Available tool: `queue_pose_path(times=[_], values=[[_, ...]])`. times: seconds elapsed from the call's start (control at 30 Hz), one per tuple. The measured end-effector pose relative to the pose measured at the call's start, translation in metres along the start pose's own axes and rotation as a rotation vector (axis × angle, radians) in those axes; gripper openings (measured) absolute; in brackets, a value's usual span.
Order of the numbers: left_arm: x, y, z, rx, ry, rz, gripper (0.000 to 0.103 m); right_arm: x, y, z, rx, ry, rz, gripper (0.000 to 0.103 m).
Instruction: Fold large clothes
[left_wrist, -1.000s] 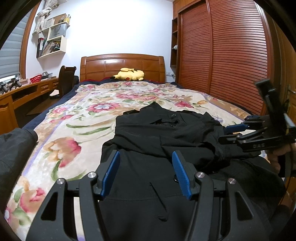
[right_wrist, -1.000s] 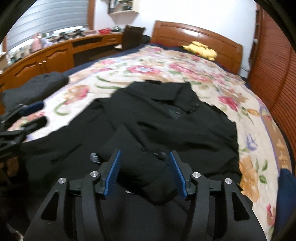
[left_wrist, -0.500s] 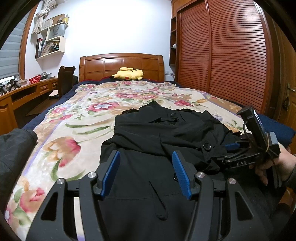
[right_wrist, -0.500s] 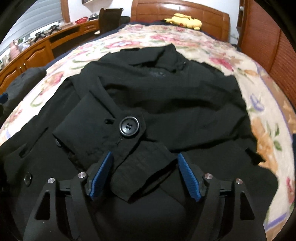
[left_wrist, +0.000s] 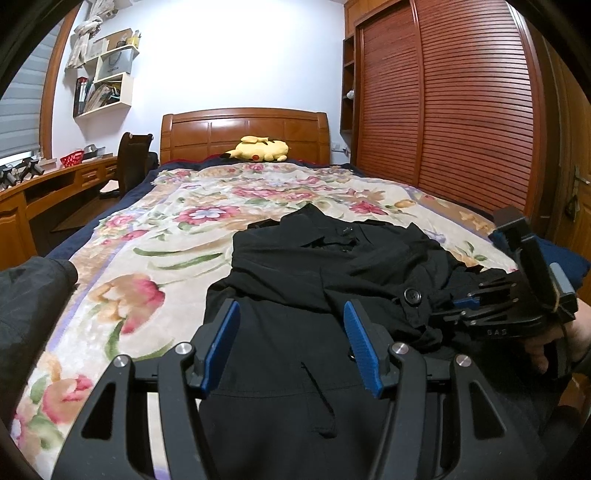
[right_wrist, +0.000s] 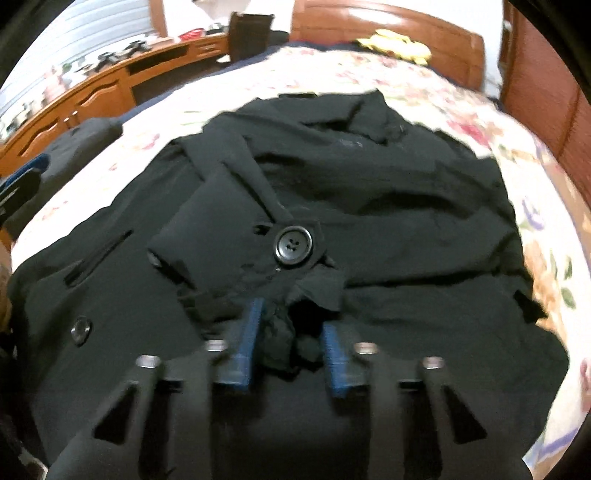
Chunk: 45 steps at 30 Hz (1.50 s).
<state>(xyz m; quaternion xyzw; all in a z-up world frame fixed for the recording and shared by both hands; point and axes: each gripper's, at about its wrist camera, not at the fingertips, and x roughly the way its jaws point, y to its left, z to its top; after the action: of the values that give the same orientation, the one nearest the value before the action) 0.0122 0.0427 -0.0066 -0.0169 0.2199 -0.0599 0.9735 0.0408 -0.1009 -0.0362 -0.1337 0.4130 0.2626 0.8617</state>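
A large black coat (left_wrist: 332, 266) lies spread on the floral bedspread (left_wrist: 155, 229); it also fills the right wrist view (right_wrist: 369, 206). Its sleeve cuff with a big black button (right_wrist: 293, 245) lies folded across the front. My left gripper (left_wrist: 291, 339) is open and empty, hovering over the coat's lower front. My right gripper (right_wrist: 290, 343) has narrowed around the bunched cuff fabric (right_wrist: 280, 343), which sits between its blue pads (right_wrist: 247, 339). The right gripper also shows in the left wrist view (left_wrist: 461, 302) at the coat's right side.
A yellow plush toy (left_wrist: 260, 149) lies by the wooden headboard (left_wrist: 243, 129). A wooden desk (left_wrist: 44, 188) and a chair (left_wrist: 133, 158) stand on the left. A slatted wardrobe (left_wrist: 443, 110) stands on the right. A dark garment (left_wrist: 29, 291) lies at the bed's left edge.
My right gripper has dropped onto the coat's sleeve cuff and narrowed its jaws around the fabric. My left gripper has stayed put, open.
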Motion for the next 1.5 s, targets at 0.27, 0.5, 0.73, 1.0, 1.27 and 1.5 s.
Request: queue_pose_path(times=[0.27,0.5,0.73,1.0,1.27,1.5], values=[[-0.008,0.017,0.0,-0.031,-0.014,0.024,0.058,-0.023,0.019,0.036,-0.043,-0.115,0.038,0.013],[-0.015,0.034,-0.001,-0.067,-0.024,0.048,0.058,-0.026,0.054,0.071,-0.07,-0.192,0.112,0.012],[-0.022,0.051,-0.003,-0.106,-0.034,0.062,0.058,-0.012,0.1,0.091,-0.126,-0.206,0.2,0.012],[-0.028,0.062,-0.004,-0.128,-0.042,0.072,0.058,-0.007,0.126,0.098,-0.142,-0.207,0.253,0.033],[-0.03,0.066,-0.005,-0.132,-0.043,0.074,0.058,-0.016,0.103,0.1,-0.078,-0.256,0.261,0.056],[-0.03,0.066,-0.005,-0.13,-0.044,0.075,0.058,-0.021,0.091,0.096,-0.062,-0.266,0.217,0.057]])
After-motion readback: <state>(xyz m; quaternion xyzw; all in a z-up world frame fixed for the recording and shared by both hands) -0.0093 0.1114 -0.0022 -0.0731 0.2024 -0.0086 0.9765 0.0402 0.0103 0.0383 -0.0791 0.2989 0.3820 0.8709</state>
